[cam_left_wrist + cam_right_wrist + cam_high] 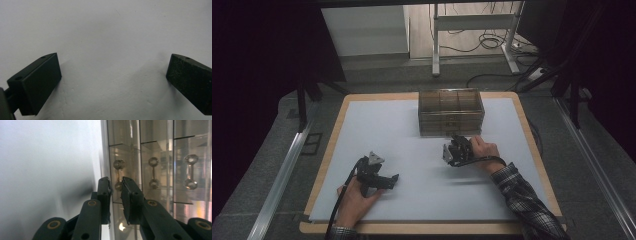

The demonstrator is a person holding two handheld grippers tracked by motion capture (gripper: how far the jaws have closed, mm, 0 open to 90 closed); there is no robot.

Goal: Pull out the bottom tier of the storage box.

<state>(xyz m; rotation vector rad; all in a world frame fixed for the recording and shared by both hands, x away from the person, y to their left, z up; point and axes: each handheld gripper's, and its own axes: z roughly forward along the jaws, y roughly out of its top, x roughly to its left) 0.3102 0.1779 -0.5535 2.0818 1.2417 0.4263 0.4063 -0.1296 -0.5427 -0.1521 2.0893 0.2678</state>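
White table; right gripper fingers nearly shut at drawer handle; left gripper wide, empty.

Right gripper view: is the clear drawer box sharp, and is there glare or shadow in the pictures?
In the right gripper view the drawer box is slightly soft, with bright reflections on its clear fronts; the black fingers look sharper. In the left gripper view the white mat is evenly lit, with soft shadows beside the fingers. The high view is dim, dark around the table.
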